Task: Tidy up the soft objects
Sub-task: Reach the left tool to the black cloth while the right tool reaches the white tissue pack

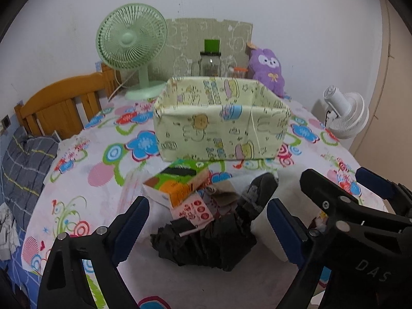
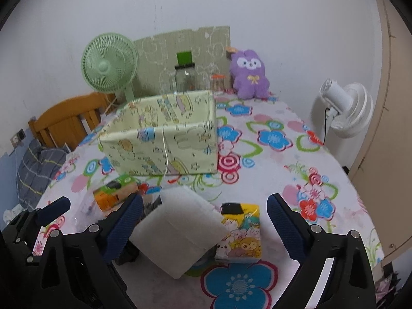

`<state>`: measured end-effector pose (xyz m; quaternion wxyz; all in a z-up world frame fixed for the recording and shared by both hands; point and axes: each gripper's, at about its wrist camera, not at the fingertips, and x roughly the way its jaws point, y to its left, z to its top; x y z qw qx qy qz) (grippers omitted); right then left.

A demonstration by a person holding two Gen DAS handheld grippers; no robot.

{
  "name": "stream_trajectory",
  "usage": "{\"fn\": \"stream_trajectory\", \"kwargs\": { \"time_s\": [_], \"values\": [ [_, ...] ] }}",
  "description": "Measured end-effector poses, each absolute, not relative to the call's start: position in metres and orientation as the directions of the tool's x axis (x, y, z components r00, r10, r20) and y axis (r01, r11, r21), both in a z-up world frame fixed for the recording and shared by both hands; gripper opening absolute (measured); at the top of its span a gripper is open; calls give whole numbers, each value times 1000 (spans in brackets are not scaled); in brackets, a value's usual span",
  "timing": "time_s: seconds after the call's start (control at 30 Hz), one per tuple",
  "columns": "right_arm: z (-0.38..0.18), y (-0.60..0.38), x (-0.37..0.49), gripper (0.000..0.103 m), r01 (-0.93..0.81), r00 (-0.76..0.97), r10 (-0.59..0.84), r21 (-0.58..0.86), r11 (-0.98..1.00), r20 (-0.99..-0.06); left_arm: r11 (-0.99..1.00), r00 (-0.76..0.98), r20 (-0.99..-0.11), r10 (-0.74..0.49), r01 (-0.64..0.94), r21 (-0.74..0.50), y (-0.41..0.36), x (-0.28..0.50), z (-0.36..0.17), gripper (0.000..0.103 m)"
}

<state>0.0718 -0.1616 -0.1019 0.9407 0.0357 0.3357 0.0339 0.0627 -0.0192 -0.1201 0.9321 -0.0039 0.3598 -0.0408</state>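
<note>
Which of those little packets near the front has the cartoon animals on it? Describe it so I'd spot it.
Start at the pale yellow fabric box on the flowered tablecloth and come toward the camera. Right of the plain white foam block lies the tissue packet, the only yellow one, printed with cartoon animals.
</note>
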Motion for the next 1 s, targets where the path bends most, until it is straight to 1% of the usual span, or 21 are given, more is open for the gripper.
{"fn": "stream_trajectory", "kwargs": {
  "time_s": [0.33, 0.47, 0.53, 0.63, 0.7, 0.73, 0.77, 0.8, 0.93, 1.0],
  "values": [
    [-125, -148, 86, 96, -60, 730, 105, 90, 994, -675, 998, 713, -698, -68, 56, -40, -11, 67, -140, 92],
    [-135, -143, 90, 87, -67, 704, 112, 91, 994, -701, 996, 688, -721, -83, 65, -52, -13, 68, -148, 84],
    [-139, -142, 91, 84, -65, 698, 106, 84, 994, -709, 997, 692, -718, -74, 64, -41, -14, 66, -149, 84],
    [-141, -141, 90, 77, -63, 703, 104, 85, 994, -704, 998, 695, -716, -66, 55, -39, -14, 64, -151, 84],
    [-142, -139, 89, 65, -72, 703, 113, 87, 994, -702, 998, 694, -717, -62, 47, -42, -13, 63, -153, 84],
    [-142, -138, 89, 62, -79, 703, 118, 89, 993, -701, 998, 694, -717, -62, 45, -43, -13, 62, -153, 84],
    [-143, -136, 88, 52, -88, 700, 128, 93, 992, -703, 998, 696, -716, -59, 41, -42, -13, 62, -153, 84],
    [-144, -135, 88, 46, -94, 696, 134, 95, 991, -705, 999, 696, -717, -51, 37, -36, -14, 61, -154, 85],
    [-146, -130, 86, 39, -107, 699, 139, 89, 990, -702, 999, 697, -716, -45, 26, -38, -14, 59, -157, 86],
    [-147, -130, 84, 34, -110, 702, 142, 91, 990, -698, 999, 695, -717, -51, 27, -44, -13, 59, -158, 84]
  ]
}}
